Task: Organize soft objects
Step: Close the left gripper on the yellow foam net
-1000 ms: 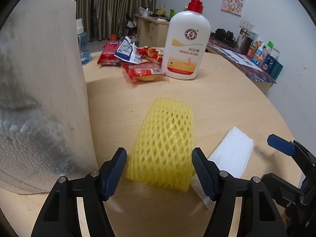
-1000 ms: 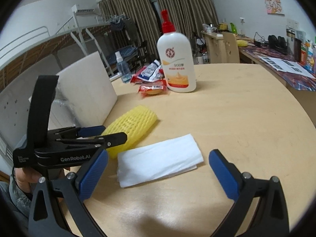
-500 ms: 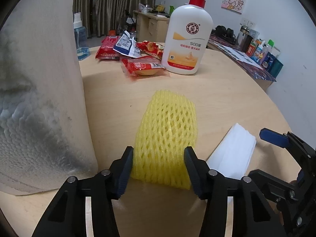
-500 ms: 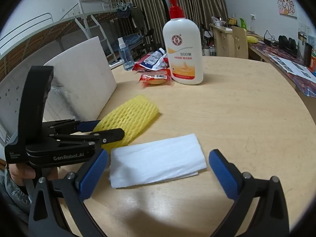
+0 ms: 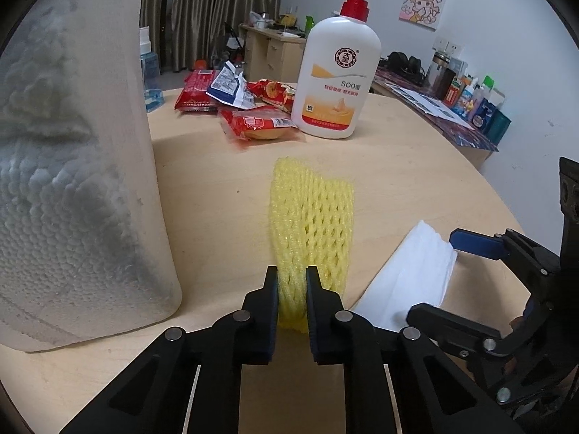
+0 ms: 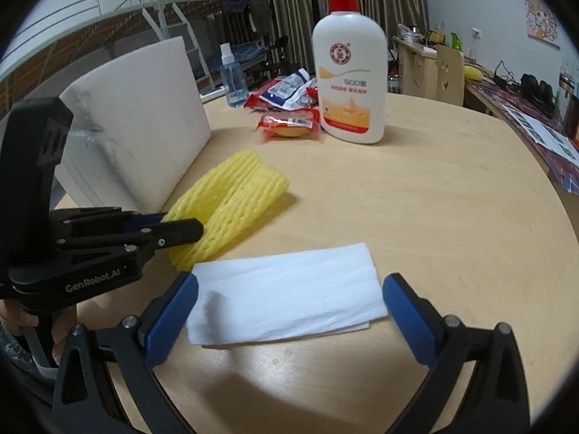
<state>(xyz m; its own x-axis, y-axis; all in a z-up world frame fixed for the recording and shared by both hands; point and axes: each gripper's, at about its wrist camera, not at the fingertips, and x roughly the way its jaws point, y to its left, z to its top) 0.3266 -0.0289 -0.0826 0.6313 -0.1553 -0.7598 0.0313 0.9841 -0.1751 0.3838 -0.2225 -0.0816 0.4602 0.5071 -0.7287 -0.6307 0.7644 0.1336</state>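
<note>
We work over a round wooden table, and the biggest thing on it is the paper-towel roll, standing upright well to the left of our left gripper's fingers. Straight ahead of those fingers, far across the table, stands the lotion bottle, with a heap of snack packets just to its left and a small spray bottle beyond them.

Our left gripper has its jaws closing narrowly on the near end of the yellow foam net; the net is pinched between the pads, bunched and folded there, while its far end lies on the table, reaching away from the fingertips.

Our right gripper has its jaws wide apart, with the folded tissue lying flat on the table between the two blue pads, near both, though we cannot tell whether either touches it. The net's pinched end is just beyond the left pad, beside the tissue's corner.
</note>
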